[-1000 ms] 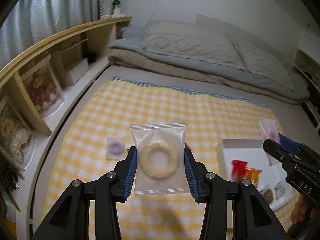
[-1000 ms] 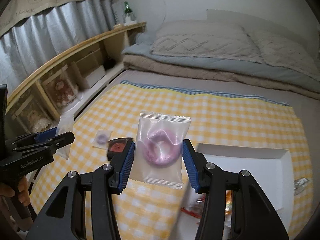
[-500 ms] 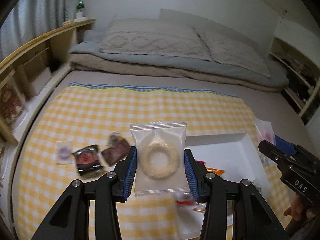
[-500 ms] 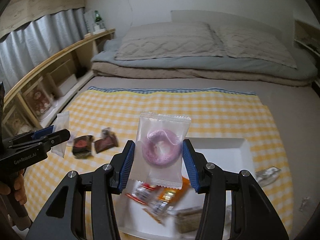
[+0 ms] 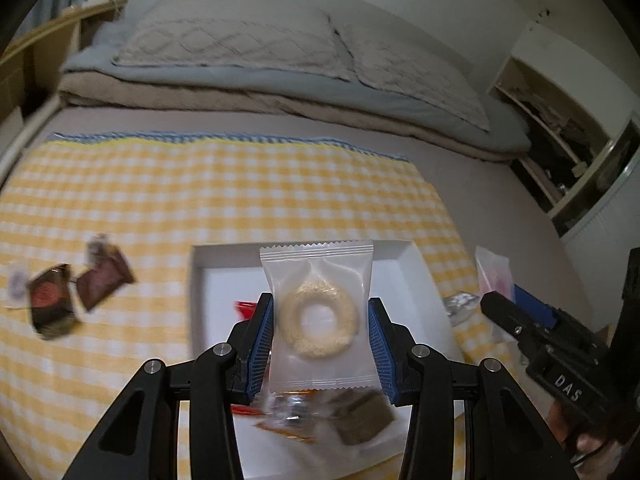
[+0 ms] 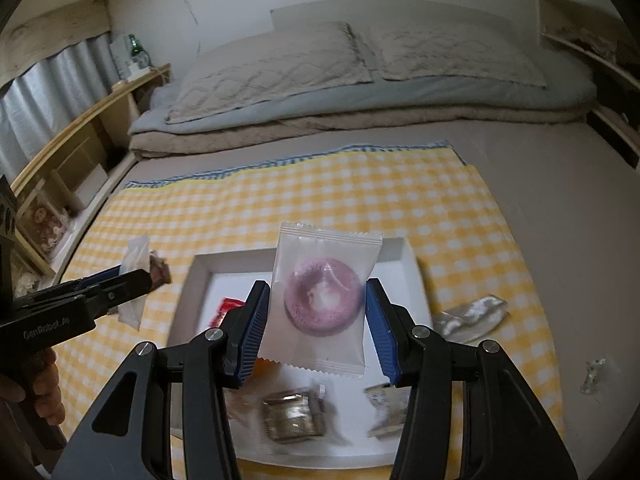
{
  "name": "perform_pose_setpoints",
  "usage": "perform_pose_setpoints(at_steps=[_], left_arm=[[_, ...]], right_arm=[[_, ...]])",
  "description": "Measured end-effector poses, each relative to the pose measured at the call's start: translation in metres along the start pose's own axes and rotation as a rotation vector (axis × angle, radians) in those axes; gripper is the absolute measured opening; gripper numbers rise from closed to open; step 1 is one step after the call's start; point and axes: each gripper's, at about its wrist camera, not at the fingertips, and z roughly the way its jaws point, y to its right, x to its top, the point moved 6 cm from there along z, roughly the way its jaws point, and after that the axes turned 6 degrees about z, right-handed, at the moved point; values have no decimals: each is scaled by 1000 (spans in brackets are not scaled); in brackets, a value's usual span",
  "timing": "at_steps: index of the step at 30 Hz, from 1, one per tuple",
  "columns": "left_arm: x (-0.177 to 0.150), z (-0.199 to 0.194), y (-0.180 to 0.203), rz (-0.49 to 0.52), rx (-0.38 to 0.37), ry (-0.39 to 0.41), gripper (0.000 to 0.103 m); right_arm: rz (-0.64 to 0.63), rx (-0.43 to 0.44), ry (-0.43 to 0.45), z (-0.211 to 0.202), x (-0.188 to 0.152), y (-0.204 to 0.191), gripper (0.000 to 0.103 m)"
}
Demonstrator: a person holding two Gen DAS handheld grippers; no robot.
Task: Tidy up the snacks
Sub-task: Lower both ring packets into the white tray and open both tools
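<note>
- The pale ring snack packet (image 5: 318,322) is pinched between the left gripper (image 5: 320,340) jaws, partly closed on its sides, low in the frame centre over the white tray (image 5: 416,272)
- The purple ring snack packet (image 6: 325,300) sits likewise clamped in the right gripper (image 6: 314,330), above the same tray
- Several wrapped snacks already lie in the tray
- Dark packets (image 5: 52,306) at centre left and a silver wrapper (image 6: 472,316) at right remain loose on the yellow checked cloth (image 5: 224,192); I'd judge the sorting partway done

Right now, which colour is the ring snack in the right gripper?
Purple ring snack, clearest in the right wrist view.
</note>
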Motion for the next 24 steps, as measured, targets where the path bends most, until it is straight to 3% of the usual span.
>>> perform_pose_setpoints(at_steps=[12, 24], left_arm=[[7, 116, 25, -66, -161, -136, 44], [-3, 209, 23, -176, -238, -243, 44]], right_arm=[[24, 0, -69, 24, -13, 51, 49], [31, 20, -164, 62, -26, 62, 49]])
